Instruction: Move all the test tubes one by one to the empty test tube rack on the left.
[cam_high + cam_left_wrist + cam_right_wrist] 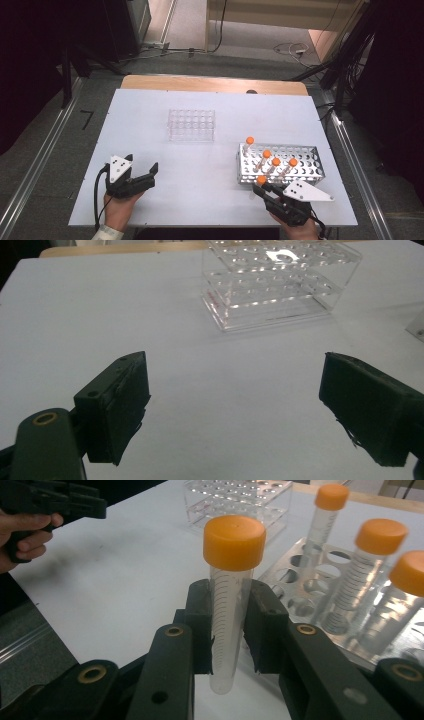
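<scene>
Grey floor with cables lay beyond a smooth, matte white tabletop point(210, 200) that had a pale wood strip along its far edge. Near our right edge stood a perforated metal rack point(306, 171) with round holes, holding four clear, graduated plastic tubes point(272, 167) with orange screw caps, all leaning. Our right tongs point(265, 191) sat just in front of that rack, their black jaws closed on the clear barrel of a fifth orange-capped tube point(231, 595), which stood roughly upright with its rounded bottom hanging below the jaws. Our left tongs point(142, 170) rested low over the near left of the tabletop, jaws spread wide with nothing between them. Farther back, mid-table, stood a clear acrylic rack point(191, 124), its round holes bare.
</scene>
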Action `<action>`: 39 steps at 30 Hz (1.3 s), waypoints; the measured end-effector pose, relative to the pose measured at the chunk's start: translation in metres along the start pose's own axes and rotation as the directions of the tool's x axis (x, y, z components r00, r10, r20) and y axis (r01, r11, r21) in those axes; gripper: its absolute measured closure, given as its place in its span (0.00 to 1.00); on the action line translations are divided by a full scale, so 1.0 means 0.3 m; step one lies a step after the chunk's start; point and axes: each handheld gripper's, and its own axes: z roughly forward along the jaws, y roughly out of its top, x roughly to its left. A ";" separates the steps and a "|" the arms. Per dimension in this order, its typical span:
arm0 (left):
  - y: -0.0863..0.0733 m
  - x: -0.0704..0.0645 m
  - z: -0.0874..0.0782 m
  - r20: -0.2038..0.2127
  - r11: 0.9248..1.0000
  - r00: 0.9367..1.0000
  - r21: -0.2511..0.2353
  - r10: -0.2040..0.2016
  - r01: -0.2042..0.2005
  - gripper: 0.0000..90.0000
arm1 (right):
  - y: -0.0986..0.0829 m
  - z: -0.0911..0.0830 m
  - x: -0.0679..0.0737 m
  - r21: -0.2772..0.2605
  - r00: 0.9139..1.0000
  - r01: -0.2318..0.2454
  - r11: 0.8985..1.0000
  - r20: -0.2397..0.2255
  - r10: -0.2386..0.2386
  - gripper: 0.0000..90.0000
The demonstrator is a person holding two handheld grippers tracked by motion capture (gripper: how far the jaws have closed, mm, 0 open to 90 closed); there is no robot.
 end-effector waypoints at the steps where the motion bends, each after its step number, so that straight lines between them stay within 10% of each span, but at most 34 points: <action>1: 0.005 -0.007 0.004 0.011 1.000 1.000 0.001 0.003 -0.003 0.14 | 0.000 0.000 0.000 0.000 1.000 0.000 1.000 0.000 0.000 0.80; 21: 0.130 -0.137 0.096 0.199 0.999 0.979 -0.006 0.039 -0.038 0.22 | 0.075 0.200 0.052 0.031 0.997 0.062 0.998 -0.057 -0.060 0.80; 28: 0.173 -0.212 0.068 0.328 0.997 0.942 -0.044 0.068 -0.057 0.35 | 0.101 0.276 0.068 0.039 0.995 0.081 0.996 -0.062 -0.079 0.80; 30: 0.188 -0.248 0.059 0.382 0.996 0.920 -0.055 0.085 -0.069 0.38 | 0.110 0.296 0.074 0.040 0.995 0.083 0.996 -0.064 -0.081 0.80; 39: 0.218 -0.324 0.060 0.474 0.991 0.871 -0.067 0.131 -0.112 0.49 | 0.140 0.366 0.101 0.040 0.993 0.094 0.995 -0.081 -0.091 0.80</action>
